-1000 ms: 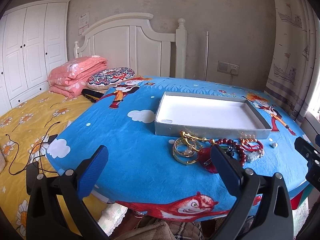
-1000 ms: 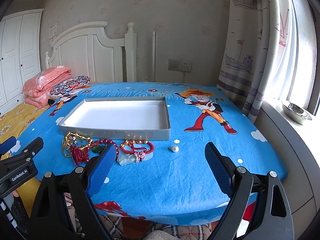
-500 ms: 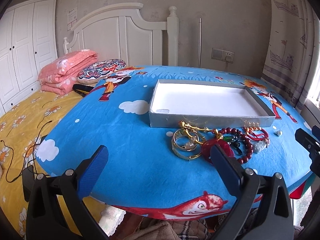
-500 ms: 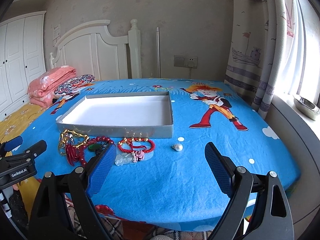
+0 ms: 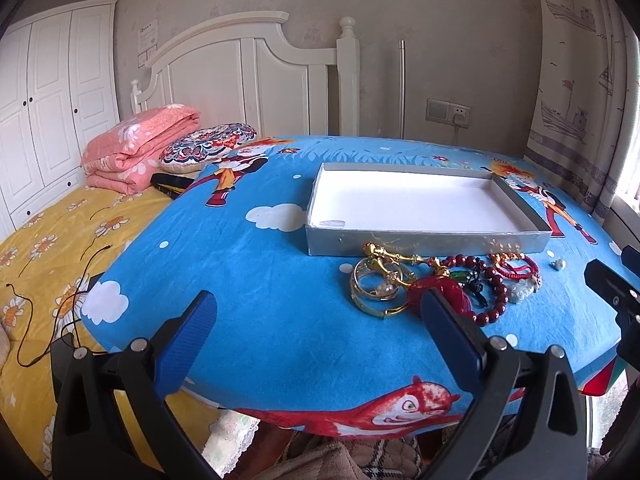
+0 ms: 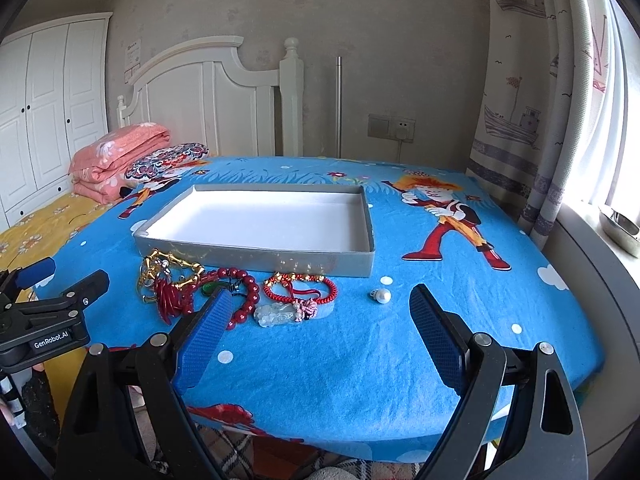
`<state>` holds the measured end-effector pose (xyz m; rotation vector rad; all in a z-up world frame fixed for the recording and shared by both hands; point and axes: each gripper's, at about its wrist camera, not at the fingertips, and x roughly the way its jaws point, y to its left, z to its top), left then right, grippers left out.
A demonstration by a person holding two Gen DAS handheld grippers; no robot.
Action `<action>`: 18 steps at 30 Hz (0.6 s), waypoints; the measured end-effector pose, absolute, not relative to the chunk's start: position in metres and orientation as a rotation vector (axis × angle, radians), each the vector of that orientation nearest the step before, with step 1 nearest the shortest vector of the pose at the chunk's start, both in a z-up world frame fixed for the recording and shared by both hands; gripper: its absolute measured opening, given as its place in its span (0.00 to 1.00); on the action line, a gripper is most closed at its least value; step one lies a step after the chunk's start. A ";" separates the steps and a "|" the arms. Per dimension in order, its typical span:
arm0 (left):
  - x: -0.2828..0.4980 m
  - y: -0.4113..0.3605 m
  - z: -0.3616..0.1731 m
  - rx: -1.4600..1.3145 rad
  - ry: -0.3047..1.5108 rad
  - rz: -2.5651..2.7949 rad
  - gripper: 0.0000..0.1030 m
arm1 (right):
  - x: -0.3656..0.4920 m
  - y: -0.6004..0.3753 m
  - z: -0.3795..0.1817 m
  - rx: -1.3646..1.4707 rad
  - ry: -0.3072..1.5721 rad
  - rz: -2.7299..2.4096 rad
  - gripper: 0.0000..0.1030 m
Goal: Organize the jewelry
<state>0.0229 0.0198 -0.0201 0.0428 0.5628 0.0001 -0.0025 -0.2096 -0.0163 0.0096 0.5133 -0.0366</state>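
Observation:
A shallow grey box (image 5: 424, 239) with a white floor lies empty on the blue cartoon tablecloth; it also shows in the right wrist view (image 6: 256, 255). In front of it lies a pile of jewelry: gold bangles (image 5: 376, 288), a gold chain (image 6: 168, 260), a dark red bead bracelet (image 6: 244, 292), a red cord bracelet (image 6: 300, 290) with a pale jade charm (image 6: 276, 314), and a pearl earring (image 6: 382, 295). My left gripper (image 5: 316, 320) is open and empty, left of the pile. My right gripper (image 6: 316, 320) is open and empty, just short of the cord bracelet.
The round table's front edge (image 6: 360, 436) drops off just under both grippers. A bed with a yellow sheet (image 5: 48, 248), a folded pink quilt (image 5: 136, 148) and a pillow (image 5: 208, 144) stands to the left. A curtain (image 6: 532, 100) and a windowsill with a metal bowl (image 6: 620, 228) are on the right.
Both grippers have moved forward toward the table and the jewelry, staying open. The jewelry and the box have not moved.

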 end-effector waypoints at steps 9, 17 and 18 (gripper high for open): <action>0.024 0.012 -0.023 0.089 0.575 0.006 0.96 | 0.001 -0.210 -0.022 -0.003 0.538 -0.057 0.82; 0.039 0.028 -0.033 0.083 0.584 -0.073 0.95 | 0.014 -0.215 -0.033 -0.008 0.556 -0.063 0.78; 0.041 0.029 -0.038 0.086 0.596 -0.082 0.91 | 0.018 -0.218 -0.037 0.003 0.570 -0.066 0.76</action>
